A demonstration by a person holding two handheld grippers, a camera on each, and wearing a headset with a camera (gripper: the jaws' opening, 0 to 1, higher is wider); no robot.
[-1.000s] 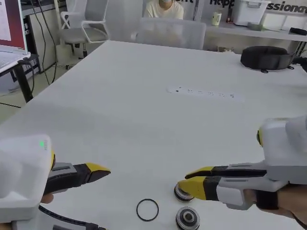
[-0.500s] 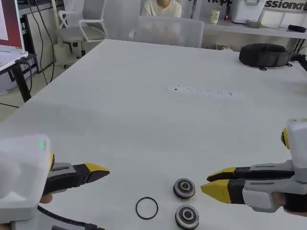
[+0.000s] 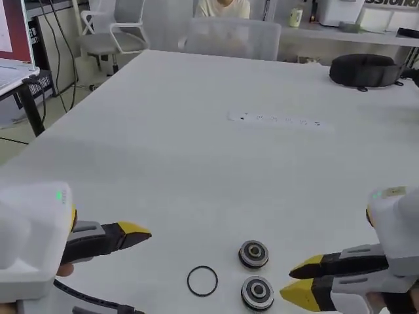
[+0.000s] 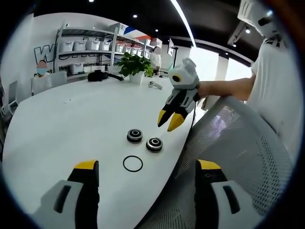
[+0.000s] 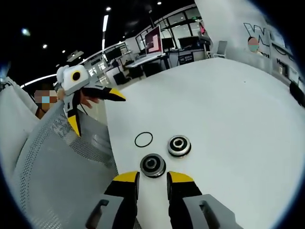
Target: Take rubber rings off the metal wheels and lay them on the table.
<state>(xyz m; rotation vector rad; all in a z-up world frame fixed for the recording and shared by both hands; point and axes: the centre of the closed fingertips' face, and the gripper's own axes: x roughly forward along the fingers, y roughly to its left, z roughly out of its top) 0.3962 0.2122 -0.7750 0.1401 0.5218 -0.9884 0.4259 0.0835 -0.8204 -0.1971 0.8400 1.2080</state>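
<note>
Right gripper (image 3: 298, 281) draws back from the far wheel (image 3: 253, 254), jaws narrow and empty, apparently lining up the near wheel (image 3: 257, 292); left gripper (image 3: 137, 233) waits wide open.

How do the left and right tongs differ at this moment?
The left tongs stand wide open; the right tongs show only a narrow gap. The right tongs point at the nearer metal wheel from close by; the left tongs sit farther off, on the other side of the loose rubber ring. Both are yellow-tipped and hold nothing.
</note>
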